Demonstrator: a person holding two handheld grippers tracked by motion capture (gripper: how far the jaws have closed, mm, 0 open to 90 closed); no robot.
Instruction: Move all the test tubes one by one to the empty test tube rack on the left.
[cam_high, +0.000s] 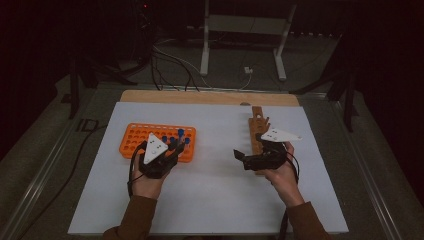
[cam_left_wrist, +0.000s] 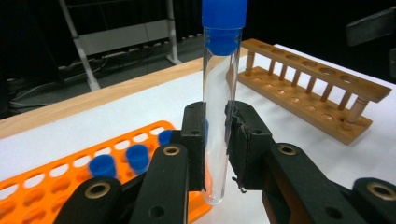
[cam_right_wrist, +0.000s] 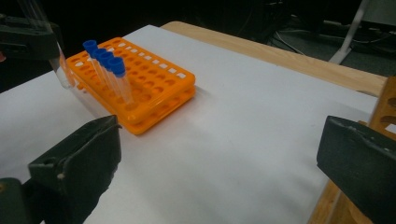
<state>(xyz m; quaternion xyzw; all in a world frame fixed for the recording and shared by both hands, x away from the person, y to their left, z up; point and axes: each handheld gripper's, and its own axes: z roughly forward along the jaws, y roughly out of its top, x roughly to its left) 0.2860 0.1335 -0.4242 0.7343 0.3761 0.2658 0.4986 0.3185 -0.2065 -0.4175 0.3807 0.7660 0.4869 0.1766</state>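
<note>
Gripping a capped test tube (cam_left_wrist: 217, 116) upright in the left tool (cam_left_wrist: 215, 140).
Hanging released, right tool (cam_right_wrist: 217, 154), orange rack (cam_right_wrist: 140, 93) ahead of it.

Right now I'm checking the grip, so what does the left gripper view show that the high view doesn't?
Left gripper view: the left tongs are shut on a clear test tube below its blue cap, with the tube upright. High view: both hands, with the right tongs open beside the wooden rack, plus the floor and stand beyond the table. Both: the orange rack holding blue-capped tubes, the wooden rack and the white sheet.
</note>
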